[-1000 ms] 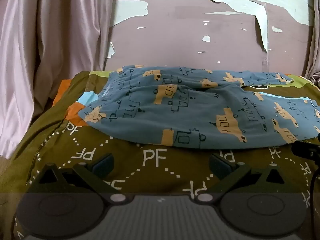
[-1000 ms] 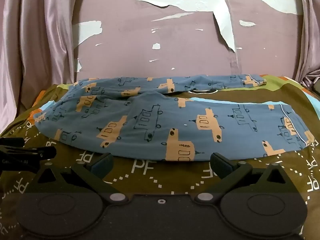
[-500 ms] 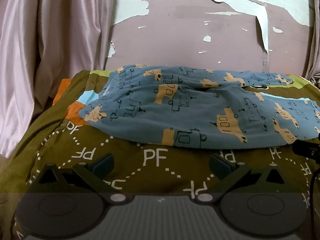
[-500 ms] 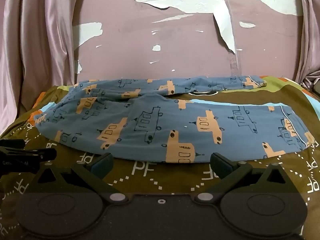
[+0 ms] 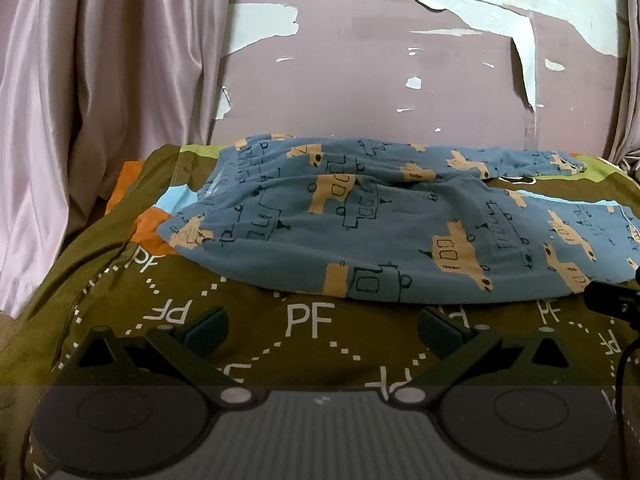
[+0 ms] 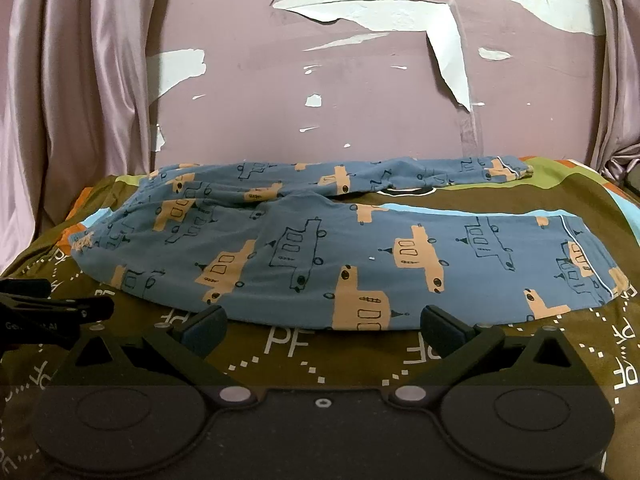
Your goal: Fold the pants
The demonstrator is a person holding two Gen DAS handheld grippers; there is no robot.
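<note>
On the bed point(image 6: 520, 352), at twelve o'clock, the pants point(image 6: 320, 248) are spread; soft and limp, best pinched at waistband and cuff. Both grippers' point(image 5: 320, 326) point(image 6: 322, 326) jaws are held released.

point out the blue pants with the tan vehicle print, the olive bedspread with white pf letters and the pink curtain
blue pants with tan vehicle print point(image 6: 360, 248), right wrist view, middle of the near leg
olive bedspread with white PF letters point(image 5: 304, 344), left wrist view, bare patch below the pants
pink curtain point(image 5: 100, 100), left wrist view, middle folds

Both wrist views low, near, facing wall; share pants point(image 5: 400, 232).
</note>
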